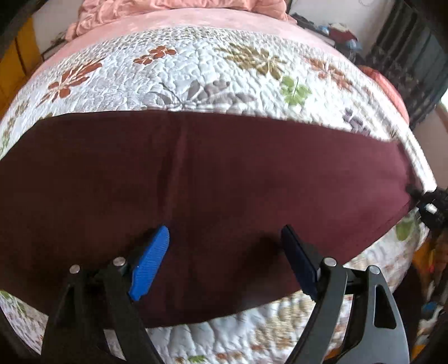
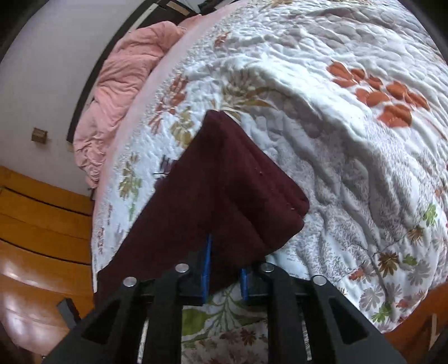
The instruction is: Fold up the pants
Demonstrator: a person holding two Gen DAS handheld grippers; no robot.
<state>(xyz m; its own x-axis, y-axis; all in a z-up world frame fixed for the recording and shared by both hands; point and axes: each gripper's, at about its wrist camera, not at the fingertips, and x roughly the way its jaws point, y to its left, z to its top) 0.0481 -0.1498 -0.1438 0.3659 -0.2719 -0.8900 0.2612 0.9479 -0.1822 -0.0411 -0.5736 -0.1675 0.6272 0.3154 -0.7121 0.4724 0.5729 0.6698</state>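
The right gripper (image 2: 224, 268) has its jaws closed on one end of the maroon pants (image 1: 196, 179); the left gripper (image 1: 224, 260) hovers, jaws wide apart, over their middle. They lie lengthwise-folded across the floral quilt (image 1: 196, 70); crosswise folds remain, I judge

A bed (image 1: 196, 25) carries a white quilt (image 1: 196, 72) printed with leaves and flowers, spread over a pink sheet (image 1: 156, 22). Dark maroon pants (image 1: 196, 173) lie flat across the quilt. Beyond the quilt's far edge, a crumpled pink blanket (image 2: 123, 84) is bunched at the end of the bed.
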